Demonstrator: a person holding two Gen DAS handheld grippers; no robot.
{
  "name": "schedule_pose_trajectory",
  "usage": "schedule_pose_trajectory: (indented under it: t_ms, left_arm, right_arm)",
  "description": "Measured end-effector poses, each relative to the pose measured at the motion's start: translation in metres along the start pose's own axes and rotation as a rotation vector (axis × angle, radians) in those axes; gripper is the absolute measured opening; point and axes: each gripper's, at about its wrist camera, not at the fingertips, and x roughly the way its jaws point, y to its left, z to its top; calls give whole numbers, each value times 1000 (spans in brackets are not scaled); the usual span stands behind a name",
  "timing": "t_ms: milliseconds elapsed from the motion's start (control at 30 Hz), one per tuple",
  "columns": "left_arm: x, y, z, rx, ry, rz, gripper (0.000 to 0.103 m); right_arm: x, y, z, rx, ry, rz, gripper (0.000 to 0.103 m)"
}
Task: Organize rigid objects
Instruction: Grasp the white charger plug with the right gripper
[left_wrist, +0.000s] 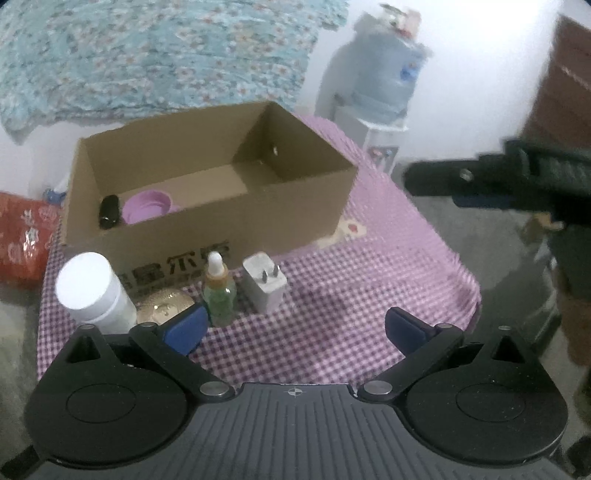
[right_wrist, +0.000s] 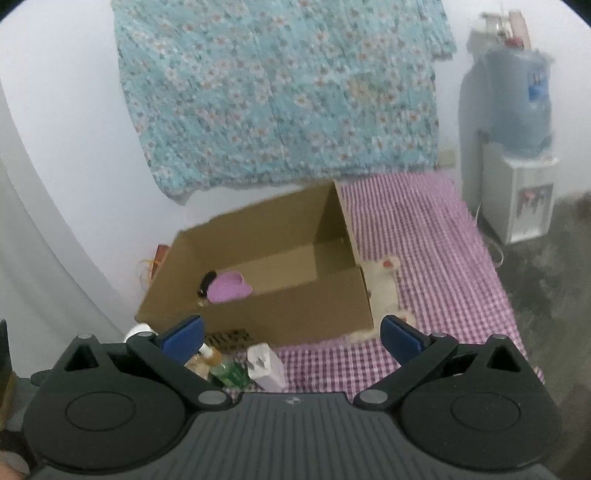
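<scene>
An open cardboard box (left_wrist: 236, 218) (right_wrist: 295, 314) stands on the purple checked tablecloth (left_wrist: 332, 314). Inside it lie a purple lid (left_wrist: 147, 206) (right_wrist: 229, 288) and a small black object (left_wrist: 109, 212) (right_wrist: 207, 282). In front of the box stand a white jar (left_wrist: 92, 288), a gold round lid (left_wrist: 164, 301), a small green dropper bottle (left_wrist: 218, 291) (right_wrist: 225, 369) and a white plug charger (left_wrist: 264, 284) (right_wrist: 266, 365). My left gripper (left_wrist: 295, 328) is open above the cloth, right of the bottle. My right gripper (right_wrist: 291, 336) is open above the box front, empty; it shows as a black bar (left_wrist: 498, 181) in the left wrist view.
A water dispenser (left_wrist: 380, 96) (right_wrist: 513, 166) stands behind the table's right side. A floral blue cloth (right_wrist: 280, 92) hangs on the wall behind. A red bag (left_wrist: 22, 240) lies left of the table. Grey floor (right_wrist: 546, 277) lies to the right.
</scene>
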Motion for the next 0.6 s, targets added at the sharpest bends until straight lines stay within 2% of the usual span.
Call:
schedule_pose_trajectory:
  t_ms: [233,300,333,400,467,600]
  left_arm:
    - [28,-7,-9,43,27,31,102]
    - [35,-9,-9,65,15,43,100]
    - [38,-9,-10,74,11,50,99]
    - [46,-11,-10,89,11,64,94]
    - [53,-11,-9,94,12,69,84]
    - [67,-12,-6,99,23,70,73]
  right_arm:
    - [41,-5,-14,26,108,32,92]
    - [54,-7,-17,47,139,51,79]
    - [62,-8,-17,58,156,61,76]
    - [76,-11,-18,84,191,83,66]
    - [90,-14,-17,102,221,102,63]
    - [112,-18,-11,128,262,139,57]
